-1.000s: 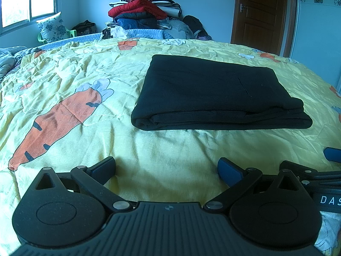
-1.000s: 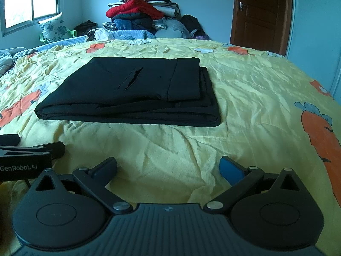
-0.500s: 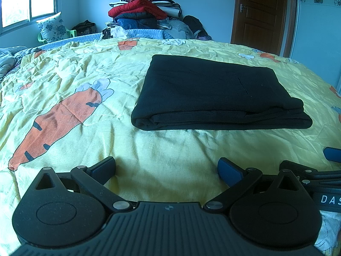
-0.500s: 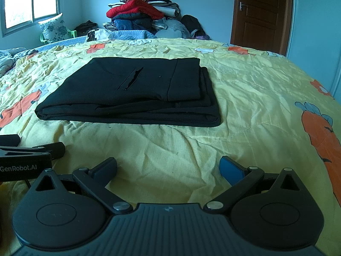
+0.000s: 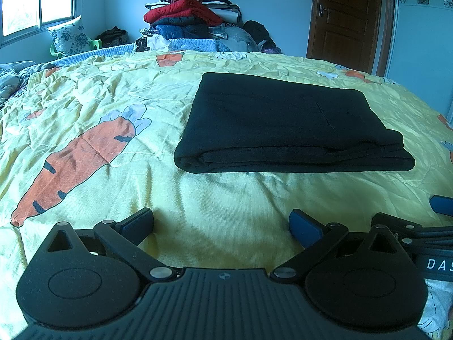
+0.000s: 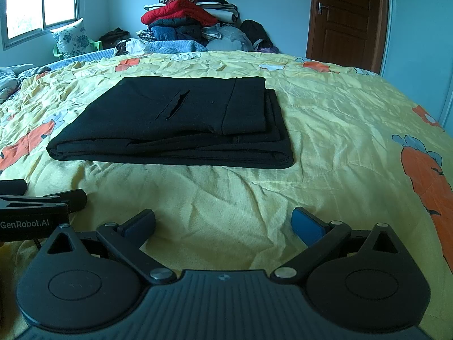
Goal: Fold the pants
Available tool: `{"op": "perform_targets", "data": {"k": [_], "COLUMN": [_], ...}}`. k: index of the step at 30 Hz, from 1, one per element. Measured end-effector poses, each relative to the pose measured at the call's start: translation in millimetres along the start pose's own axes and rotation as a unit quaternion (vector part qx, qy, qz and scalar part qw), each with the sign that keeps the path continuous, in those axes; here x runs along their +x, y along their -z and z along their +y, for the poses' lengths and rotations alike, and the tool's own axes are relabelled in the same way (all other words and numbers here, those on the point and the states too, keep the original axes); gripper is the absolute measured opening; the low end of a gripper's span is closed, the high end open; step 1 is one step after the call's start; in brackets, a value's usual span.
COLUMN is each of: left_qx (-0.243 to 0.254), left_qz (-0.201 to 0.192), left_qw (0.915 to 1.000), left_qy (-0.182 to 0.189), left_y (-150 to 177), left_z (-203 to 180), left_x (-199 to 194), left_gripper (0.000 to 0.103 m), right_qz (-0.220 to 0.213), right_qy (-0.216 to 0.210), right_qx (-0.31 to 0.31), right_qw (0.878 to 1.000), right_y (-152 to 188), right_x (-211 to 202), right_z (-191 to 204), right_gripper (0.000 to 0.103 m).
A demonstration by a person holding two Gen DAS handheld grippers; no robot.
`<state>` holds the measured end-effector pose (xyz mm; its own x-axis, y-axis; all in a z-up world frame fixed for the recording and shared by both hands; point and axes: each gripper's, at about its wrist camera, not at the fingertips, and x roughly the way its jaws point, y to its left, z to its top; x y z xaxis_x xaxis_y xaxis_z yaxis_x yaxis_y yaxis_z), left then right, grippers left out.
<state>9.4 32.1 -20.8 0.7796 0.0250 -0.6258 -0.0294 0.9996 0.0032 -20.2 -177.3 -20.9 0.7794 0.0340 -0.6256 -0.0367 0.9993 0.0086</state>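
Black pants lie folded into a flat rectangle on the yellow carrot-print bedspread. In the right wrist view the pants show a pocket slit on top. My left gripper is open and empty, resting low on the bedspread just short of the pants' near edge. My right gripper is open and empty, also low and short of the pants. Each gripper shows at the edge of the other's view: the right one, the left one.
A tall pile of clothes and quilts stands beyond the far edge of the bed. A floral pillow on a green chair sits under the window at the left. A brown door is at the back right.
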Motion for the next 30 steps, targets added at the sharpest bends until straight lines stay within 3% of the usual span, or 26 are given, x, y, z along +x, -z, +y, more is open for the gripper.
{"op": "perform_targets", "data": {"k": [30], "left_qx": [0.000], "left_qz": [0.000], "left_qw": [1.0000], "left_qy": [0.000], "left_y": [0.0], "left_z": [-0.1], "left_x": [-0.2], "left_gripper": [0.103], "right_qz": [-0.002], "right_qy": [0.006], "right_qx": [0.010], "right_qw": [1.000], "right_y": [-2.0], "right_x": [0.7], "right_z": [-1.6], "right_gripper": [0.103]}}
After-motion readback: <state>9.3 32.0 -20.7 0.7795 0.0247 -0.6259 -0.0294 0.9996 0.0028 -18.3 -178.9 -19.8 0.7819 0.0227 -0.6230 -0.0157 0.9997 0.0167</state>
